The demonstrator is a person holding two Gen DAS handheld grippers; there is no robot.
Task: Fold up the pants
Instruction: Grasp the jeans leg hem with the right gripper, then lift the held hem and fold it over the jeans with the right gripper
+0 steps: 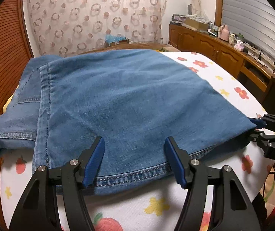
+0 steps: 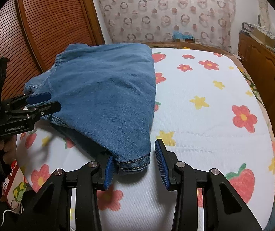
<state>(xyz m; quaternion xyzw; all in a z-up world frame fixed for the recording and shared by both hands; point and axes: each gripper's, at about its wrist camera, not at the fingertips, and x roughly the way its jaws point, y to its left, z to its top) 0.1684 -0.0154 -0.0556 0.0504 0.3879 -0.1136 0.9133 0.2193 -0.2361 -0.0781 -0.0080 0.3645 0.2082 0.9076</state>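
On the bed (image 2: 204, 119), over a white ribbed sheet printed with red flowers, yellow stars and strawberries, lie the pants (image 1: 122, 104): soft blue denim, folded into a broad slab with a faded, brushed weave. Their hem runs along the near edge in a thick band of pale double stitching, and at the far left a seamed panel with a pocket outline pokes out from under the top layer.

The left tongs (image 1: 134, 161) stand spread wide, their ribbed blue pads straddling the stitched hem, one pad on each side of a wide stretch of cloth without pinching it. The right tongs (image 2: 135, 165) are likewise parted; in the right wrist view the corner of the hem sits between them, close against the left pad (image 2: 108, 171), while the other pad stands clear of the fabric. Whether that left pad actually touches the denim is hard to judge.

Beyond the bed hangs a sheer curtain (image 1: 95, 17) patterned with pink rings and dots, a slatted wooden door (image 2: 47, 25) stands to the left, and a glossy brown cabinet (image 1: 214, 50) carrying small clutter lines the right wall.
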